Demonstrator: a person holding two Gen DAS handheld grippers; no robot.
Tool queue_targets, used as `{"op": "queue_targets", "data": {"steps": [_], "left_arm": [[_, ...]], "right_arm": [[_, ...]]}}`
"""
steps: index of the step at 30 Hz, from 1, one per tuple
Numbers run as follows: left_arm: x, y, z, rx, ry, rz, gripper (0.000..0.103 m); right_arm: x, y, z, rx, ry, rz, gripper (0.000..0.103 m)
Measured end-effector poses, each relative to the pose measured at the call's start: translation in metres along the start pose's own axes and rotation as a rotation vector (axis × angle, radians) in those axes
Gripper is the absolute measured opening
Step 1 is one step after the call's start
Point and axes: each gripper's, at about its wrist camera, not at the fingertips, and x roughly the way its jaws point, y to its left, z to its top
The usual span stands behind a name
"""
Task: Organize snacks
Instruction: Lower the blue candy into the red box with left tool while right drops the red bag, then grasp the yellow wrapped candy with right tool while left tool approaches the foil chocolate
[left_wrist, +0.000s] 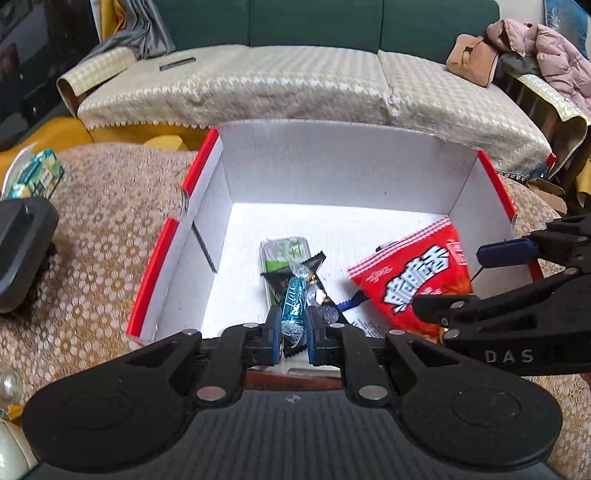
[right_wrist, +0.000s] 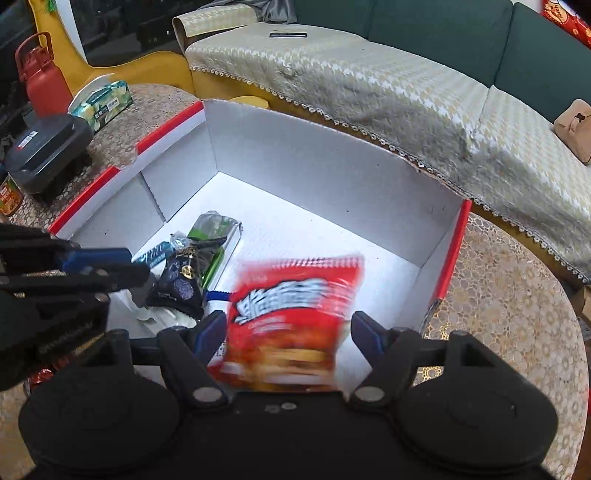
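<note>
A white cardboard box with red rims (left_wrist: 155, 266) (right_wrist: 450, 251) stands open on the lace-covered table. My left gripper (left_wrist: 293, 314) (right_wrist: 136, 264) hangs over the box's near side, shut on a teal-wrapped candy (left_wrist: 293, 295) (right_wrist: 155, 254). Under it on the box floor lie a green packet (left_wrist: 284, 251) (right_wrist: 214, 225) and a dark packet (left_wrist: 317, 291) (right_wrist: 181, 284). My right gripper (right_wrist: 288, 319) (left_wrist: 448, 278) is lowered into the box's right half. Its pads press the sides of a red snack bag (right_wrist: 295, 295) (left_wrist: 410, 273), which looks blurred and tilted.
A green tissue pack (left_wrist: 37, 177) (right_wrist: 103, 99) and a black case (left_wrist: 22, 247) (right_wrist: 48, 155) sit on the table left of the box. A red bottle (right_wrist: 40, 81) stands behind them. The covered sofa (left_wrist: 258, 88) runs just past the box's far wall.
</note>
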Motion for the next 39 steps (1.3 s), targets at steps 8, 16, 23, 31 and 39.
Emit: {"op": "queue_targets", "data": {"steps": [8,16,23,31,39], "left_arm": [[-0.014,0.008,-0.005,-0.056,-0.014,-0.026,0.022],[-0.053,0.007,-0.012,-0.07,-0.082,-0.05,0.061],[-0.094,0.004,-0.03,-0.065,-0.14,-0.054,0.077],[-0.13,0.004,-0.069,-0.07,-0.18,-0.048,0.085],[-0.14,0.001,-0.123,-0.1,-0.138,-0.048,0.086]], "right_arm": [[-0.02,-0.006,-0.006,0.043,-0.054,0.038,0.095],[-0.059,-0.009,-0.018,0.067,-0.117,0.079,0.102],[-0.104,-0.007,-0.036,0.062,-0.214,0.138,0.103],[-0.142,0.006,-0.073,-0.023,-0.292,0.201,0.103],[-0.155,0.027,-0.116,-0.108,-0.279,0.2,0.103]]}}
